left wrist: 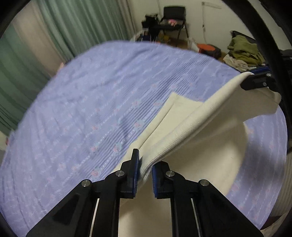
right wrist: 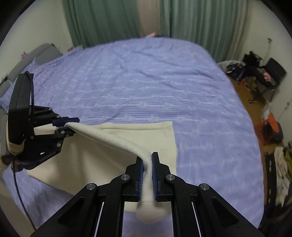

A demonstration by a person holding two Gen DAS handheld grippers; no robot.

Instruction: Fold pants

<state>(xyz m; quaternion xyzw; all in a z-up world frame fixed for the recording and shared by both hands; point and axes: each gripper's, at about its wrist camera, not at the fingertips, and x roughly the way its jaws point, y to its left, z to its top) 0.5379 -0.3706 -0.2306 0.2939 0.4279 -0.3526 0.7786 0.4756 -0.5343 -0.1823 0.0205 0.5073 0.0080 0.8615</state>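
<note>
Pants, cream and ribbed, lie partly folded on the near part of a bed, with one thick edge lifted off the cover and stretched between the two grippers. Left gripper pinches a bunched stack of that edge between its blue pads, and right gripper clamps the other end, a lump of fabric hanging below its fingers. Under the raised band the rest of the cloth rests flat, its far hem straight across the cover. A lilac bedspread with pale stripes and small pink flowers covers the whole bed. Green curtains hang beyond the far edge. Only the right wrist view shows the grey headboard at the left edge of the bed and a strip of wooden floor along the right edge. Only the left wrist view shows an olive garment pile; the black chair appears in both.
</note>
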